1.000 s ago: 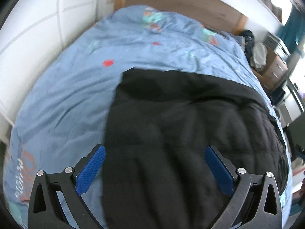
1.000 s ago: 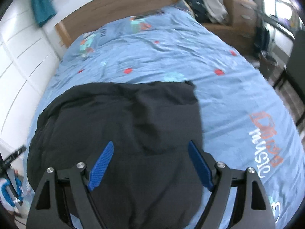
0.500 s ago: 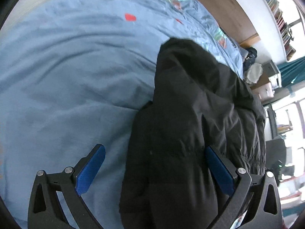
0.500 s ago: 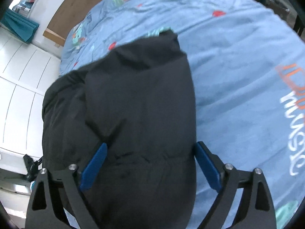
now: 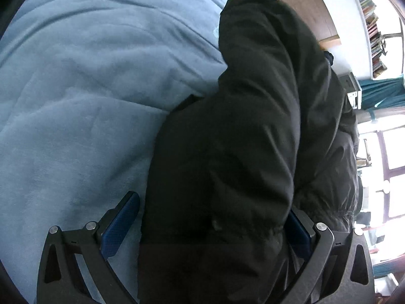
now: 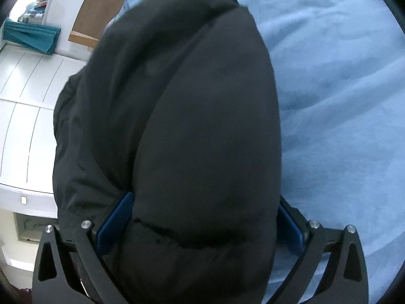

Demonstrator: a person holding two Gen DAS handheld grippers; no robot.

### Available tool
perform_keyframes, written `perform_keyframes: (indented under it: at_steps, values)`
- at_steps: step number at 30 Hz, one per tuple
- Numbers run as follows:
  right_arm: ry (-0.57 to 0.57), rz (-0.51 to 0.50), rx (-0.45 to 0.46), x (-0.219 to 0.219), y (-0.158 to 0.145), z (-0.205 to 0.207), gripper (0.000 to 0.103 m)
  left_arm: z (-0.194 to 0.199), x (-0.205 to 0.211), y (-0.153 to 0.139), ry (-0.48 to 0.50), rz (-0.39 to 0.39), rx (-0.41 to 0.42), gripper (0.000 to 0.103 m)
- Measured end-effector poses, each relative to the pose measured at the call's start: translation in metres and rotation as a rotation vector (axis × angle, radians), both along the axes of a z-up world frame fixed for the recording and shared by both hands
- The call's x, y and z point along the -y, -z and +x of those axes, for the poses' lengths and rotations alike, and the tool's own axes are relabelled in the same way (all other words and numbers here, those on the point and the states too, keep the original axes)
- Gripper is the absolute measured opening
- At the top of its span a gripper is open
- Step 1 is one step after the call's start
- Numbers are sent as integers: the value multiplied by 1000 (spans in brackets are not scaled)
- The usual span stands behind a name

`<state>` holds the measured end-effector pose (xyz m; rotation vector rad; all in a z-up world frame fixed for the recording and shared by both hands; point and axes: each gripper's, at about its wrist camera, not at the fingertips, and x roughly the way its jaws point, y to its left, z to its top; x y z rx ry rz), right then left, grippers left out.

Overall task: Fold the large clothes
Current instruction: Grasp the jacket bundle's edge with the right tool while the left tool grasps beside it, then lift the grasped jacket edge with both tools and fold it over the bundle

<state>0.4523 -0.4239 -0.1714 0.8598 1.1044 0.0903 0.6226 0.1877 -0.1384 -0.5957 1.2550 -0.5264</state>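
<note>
Nearest each camera, 2 pairs of blue pads frame a bulky black jacket (image 5: 227, 152). The left gripper (image 5: 212, 224) stands spread wide: its left pad is clear of the fabric, over the blue duvet (image 5: 76, 101), while the other pad is half hidden behind a padded fold, and whether that pad touches the fabric cannot be told. It clamps nothing. The right gripper (image 6: 200, 224) has its jaws opening, with a thick puffy roll of the jacket filling the gap between them; the cloth bulges against both pads, but they do not look to be pinching it.

Further out, the jacket lies on the bed in a long doubled-over mound, running away from both cameras toward the wooden headboard (image 5: 311, 7). Blue duvet stretches along each side of it. Beyond that stand white wardrobe doors (image 6: 22, 106) and a bookshelf (image 5: 372, 15).

The step in hand looks like the approach to the near end of the garment, both claws low over it and ready for a grasp. The next move probably calls for seating each claw around a hem or fold edge, closing firmly on enough layers, then carrying both ends together so the slippery padding does not spill open.
</note>
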Motion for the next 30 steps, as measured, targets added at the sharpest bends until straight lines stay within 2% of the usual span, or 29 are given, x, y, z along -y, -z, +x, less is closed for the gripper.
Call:
perform_keyframes:
  at_steps: [4, 10, 18, 22, 24, 25, 26, 27, 28, 29, 30]
  values:
    - [-27, 45, -1, -3, 9, 9, 103, -1, 5, 5, -3, -1, -13, 102]
    - [-58, 89, 54, -14, 20, 18, 103, -8, 5, 5, -29, -11, -13, 102]
    - [-43, 82, 80, -26, 29, 22, 103, -13, 24, 4, -26, 23, -37, 102]
    - [-42, 65, 68, -36, 27, 27, 103, -20, 35, -2, -10, 2, -41, 101]
    - [-57, 73, 70, -46, 25, 30, 95, -23, 44, -6, -6, -12, -42, 92]
    - [-58, 96, 73, -49, 25, 30, 87, -27, 46, -7, -4, -36, -45, 88]
    - [-57, 112, 78, -50, 25, 31, 76, -30, 49, -9, -7, -48, -40, 78]
    - [-55, 130, 86, -53, 25, 32, 71, -33, 49, -9, -13, -56, -34, 66]
    - [-52, 146, 94, -52, 26, 35, 62, -33, 47, -11, -24, -67, -27, 60]
    - [-51, 159, 104, -55, 26, 36, 54, -37, 48, -13, -37, -83, -25, 50]
    - [-51, 161, 108, -57, 25, 36, 51, -37, 49, -15, -43, -94, -25, 41]
